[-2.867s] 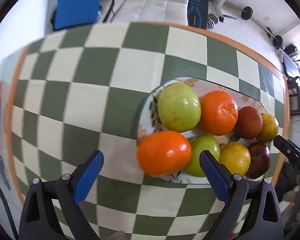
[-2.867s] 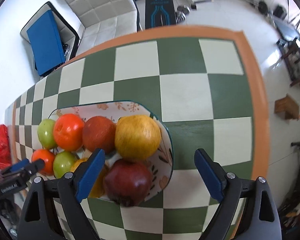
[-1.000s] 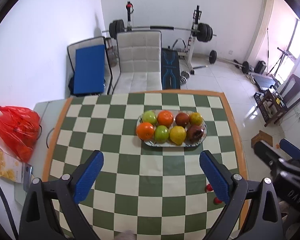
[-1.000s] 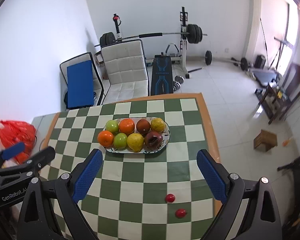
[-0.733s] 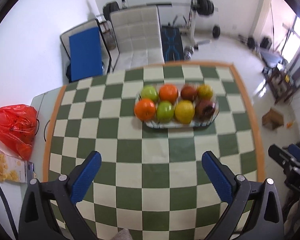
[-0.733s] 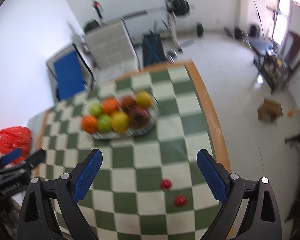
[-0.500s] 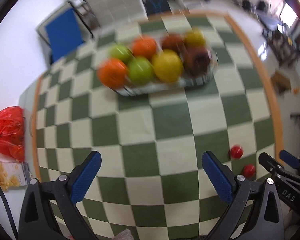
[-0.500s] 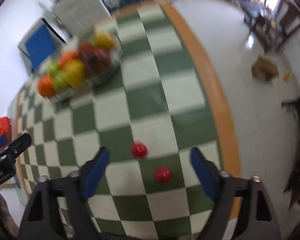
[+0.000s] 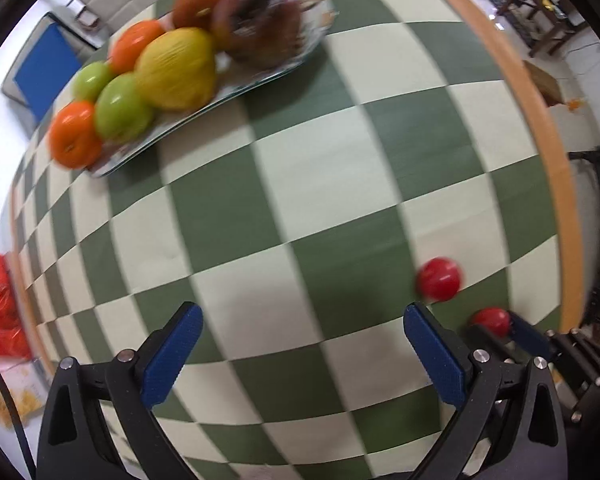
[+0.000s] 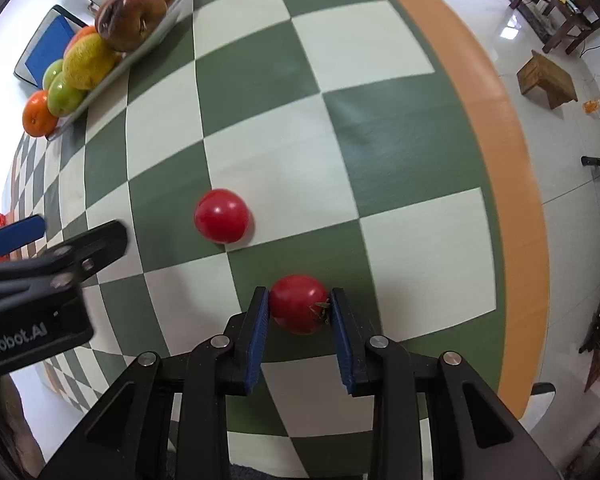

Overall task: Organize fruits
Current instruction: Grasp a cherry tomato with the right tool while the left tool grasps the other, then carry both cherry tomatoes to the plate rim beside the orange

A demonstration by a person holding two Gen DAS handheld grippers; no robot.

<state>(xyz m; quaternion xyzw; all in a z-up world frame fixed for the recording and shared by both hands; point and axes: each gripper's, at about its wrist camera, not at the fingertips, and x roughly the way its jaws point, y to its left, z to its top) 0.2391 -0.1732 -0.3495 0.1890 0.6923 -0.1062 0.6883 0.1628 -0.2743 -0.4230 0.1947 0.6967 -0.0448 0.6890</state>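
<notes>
On the checkered table (image 10: 380, 80), the right gripper (image 10: 300, 312) is pinching a tomato (image 10: 298, 303) across its middle; soft-skinned, it probably bruises easily. The left gripper (image 9: 300, 344) is gaping empty.

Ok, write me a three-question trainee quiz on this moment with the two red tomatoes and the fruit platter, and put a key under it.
1. True or false: the right gripper has its jaws closed on a red tomato.
2. Multiple choice: where is the second red tomato? A) on the fruit platter; B) loose on the checkered table; C) between the jaws of the left gripper.
3. Fill in: the left gripper's jaws are ____ with nothing between them.

Key: 1 true; 2 B; 3 open.
</notes>
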